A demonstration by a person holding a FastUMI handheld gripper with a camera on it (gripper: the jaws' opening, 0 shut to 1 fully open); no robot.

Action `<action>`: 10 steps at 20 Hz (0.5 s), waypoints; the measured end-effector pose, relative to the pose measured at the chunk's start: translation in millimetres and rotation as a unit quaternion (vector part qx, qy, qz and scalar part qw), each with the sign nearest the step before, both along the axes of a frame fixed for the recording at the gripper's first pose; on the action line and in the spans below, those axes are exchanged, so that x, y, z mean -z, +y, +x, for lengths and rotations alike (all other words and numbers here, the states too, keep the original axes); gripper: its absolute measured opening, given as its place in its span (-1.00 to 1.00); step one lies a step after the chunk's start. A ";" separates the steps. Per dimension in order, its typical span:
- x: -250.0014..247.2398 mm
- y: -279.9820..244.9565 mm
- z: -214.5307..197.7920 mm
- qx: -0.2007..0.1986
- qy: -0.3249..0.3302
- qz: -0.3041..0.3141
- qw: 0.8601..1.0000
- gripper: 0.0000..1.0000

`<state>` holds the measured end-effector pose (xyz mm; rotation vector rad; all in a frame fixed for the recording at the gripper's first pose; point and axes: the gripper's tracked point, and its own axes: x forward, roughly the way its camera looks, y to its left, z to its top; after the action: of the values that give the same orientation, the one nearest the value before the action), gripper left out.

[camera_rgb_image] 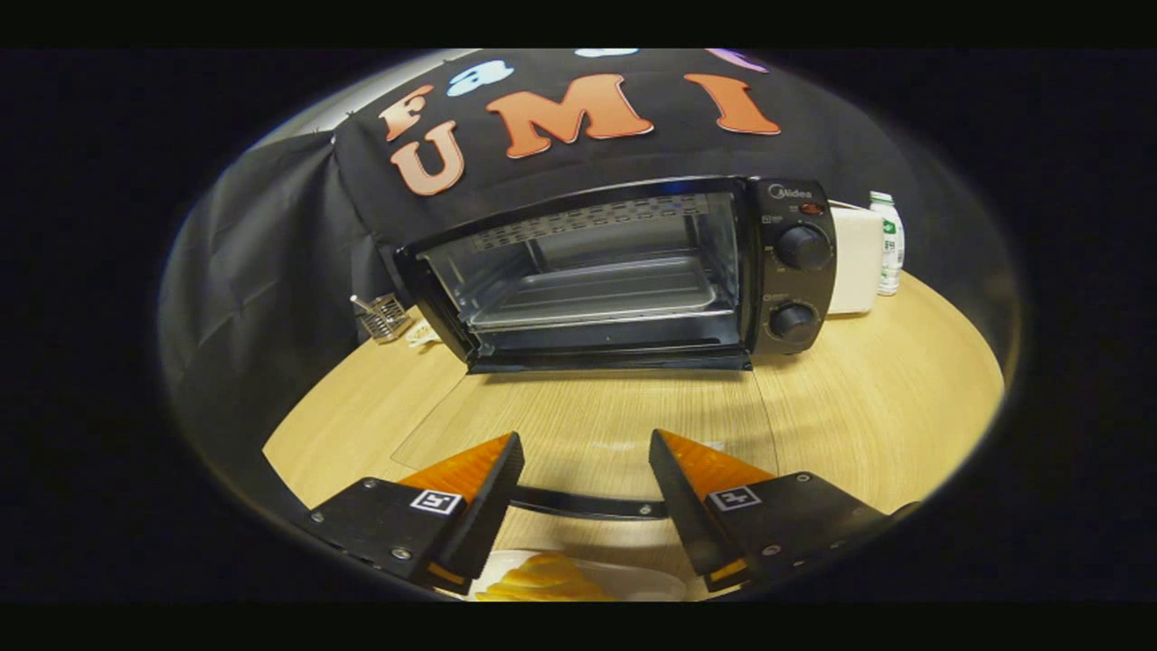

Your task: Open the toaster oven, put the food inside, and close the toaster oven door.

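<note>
Both hand-held gripper fingers spread wide, holding nothing.

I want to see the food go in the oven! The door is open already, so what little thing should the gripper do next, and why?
Probably lower the gripper toward the yellow food on the white plate just below its open fingers and close on it. The toaster oven already has its glass door folded down flat, the tray inside looks bare, and the fingers hold nothing.
</note>
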<state>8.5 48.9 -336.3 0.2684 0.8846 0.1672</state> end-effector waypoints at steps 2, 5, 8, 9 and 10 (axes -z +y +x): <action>-1.6 -1.5 0.5 0.004 0.000 0.012 1.000 0.60; -7.6 -11.4 -3.4 0.024 0.002 0.010 1.000 0.58; -21.7 -8.6 -16.0 0.027 -0.007 0.018 0.999 0.66; -26.6 -6.6 -22.2 0.022 -0.008 0.018 1.000 0.66; -30.6 -5.6 -30.7 0.016 -0.011 0.016 1.000 0.66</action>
<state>-22.2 43.3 -305.7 0.3094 0.8567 0.1542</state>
